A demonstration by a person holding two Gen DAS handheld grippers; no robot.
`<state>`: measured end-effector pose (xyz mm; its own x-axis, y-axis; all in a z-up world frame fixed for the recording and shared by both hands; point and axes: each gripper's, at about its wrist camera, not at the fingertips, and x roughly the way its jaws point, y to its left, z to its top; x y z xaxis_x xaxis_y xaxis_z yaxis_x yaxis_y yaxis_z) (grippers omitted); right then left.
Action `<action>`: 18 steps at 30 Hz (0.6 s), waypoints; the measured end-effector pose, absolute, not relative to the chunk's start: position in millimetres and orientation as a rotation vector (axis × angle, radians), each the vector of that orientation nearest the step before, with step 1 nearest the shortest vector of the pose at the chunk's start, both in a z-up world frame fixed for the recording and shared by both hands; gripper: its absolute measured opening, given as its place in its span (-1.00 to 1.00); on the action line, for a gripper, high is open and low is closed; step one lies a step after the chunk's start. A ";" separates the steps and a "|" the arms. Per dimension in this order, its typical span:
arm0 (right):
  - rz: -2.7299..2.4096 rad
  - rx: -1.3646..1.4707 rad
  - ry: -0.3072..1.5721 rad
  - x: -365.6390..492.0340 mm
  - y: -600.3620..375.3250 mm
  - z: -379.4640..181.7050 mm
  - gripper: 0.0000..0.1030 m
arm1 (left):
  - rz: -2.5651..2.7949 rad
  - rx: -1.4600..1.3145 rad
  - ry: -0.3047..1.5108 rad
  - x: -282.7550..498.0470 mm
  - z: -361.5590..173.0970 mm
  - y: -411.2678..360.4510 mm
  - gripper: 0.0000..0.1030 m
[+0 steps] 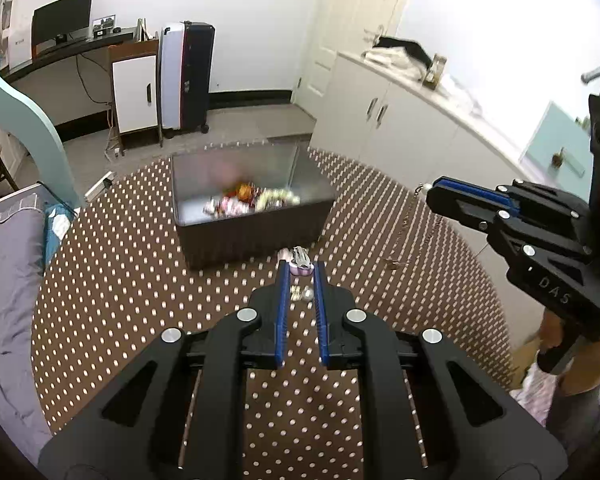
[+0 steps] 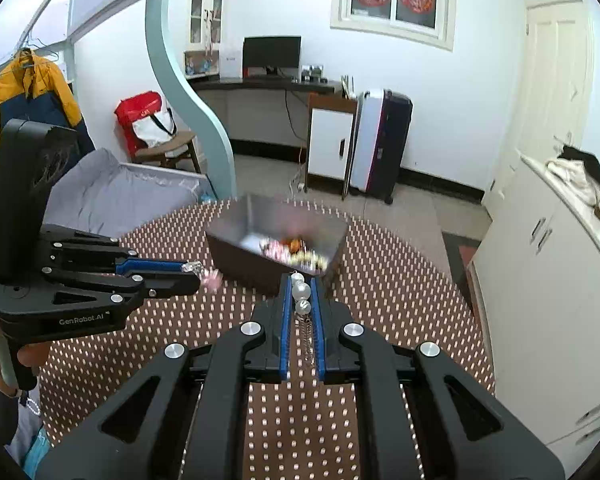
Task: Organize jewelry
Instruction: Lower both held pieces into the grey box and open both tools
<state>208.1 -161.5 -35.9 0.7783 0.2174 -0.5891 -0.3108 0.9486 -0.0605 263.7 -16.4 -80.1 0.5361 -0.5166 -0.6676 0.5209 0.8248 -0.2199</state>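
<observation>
A dark box (image 1: 252,236) with a pale lining sits on the round dotted table (image 1: 140,280) and holds several bright jewelry pieces (image 1: 252,198). My left gripper (image 1: 301,267) is shut on a pink and silver trinket (image 1: 300,262), held in front of the box; it also shows in the right wrist view (image 2: 198,274). My right gripper (image 2: 301,285) is shut on a pearl chain piece (image 2: 301,291), its chain hanging down between the fingers. In the left wrist view the right gripper (image 1: 432,190) is at the right, with the chain (image 1: 416,224) dangling.
The box also shows in the right wrist view (image 2: 260,264), just beyond my right fingertips. A bed (image 1: 8,288) borders the table on the left. White cabinets (image 1: 400,132) stand at the right. A small loose piece (image 1: 392,264) lies on the tablecloth.
</observation>
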 end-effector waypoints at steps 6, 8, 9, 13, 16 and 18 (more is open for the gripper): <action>0.294 -0.155 0.565 234.5 -153.6 -9.3 -0.85 | -0.622 -0.022 0.773 294.0 -54.0 -18.0 -0.77; 0.294 -0.155 0.554 247.2 -149.0 -3.9 -0.85 | -0.596 -0.038 0.783 310.7 -50.7 -18.0 -0.77; 0.292 -0.158 0.548 249.8 -147.5 -3.2 -0.85 | -0.585 -0.041 0.788 320.1 -49.2 -18.3 -0.77; 0.282 -0.158 0.538 269.2 -140.2 -1.2 -0.85 | -0.537 -0.041 0.794 340.2 -52.3 -21.3 -0.77; 0.276 -0.153 0.548 280.6 -137.5 -5.1 -0.85 | -0.494 -0.007 0.813 354.5 -62.0 -26.8 -0.77; 0.273 -0.151 0.559 288.4 -135.5 -11.1 -0.85 | -0.483 0.007 0.830 362.7 -71.0 -29.9 -0.76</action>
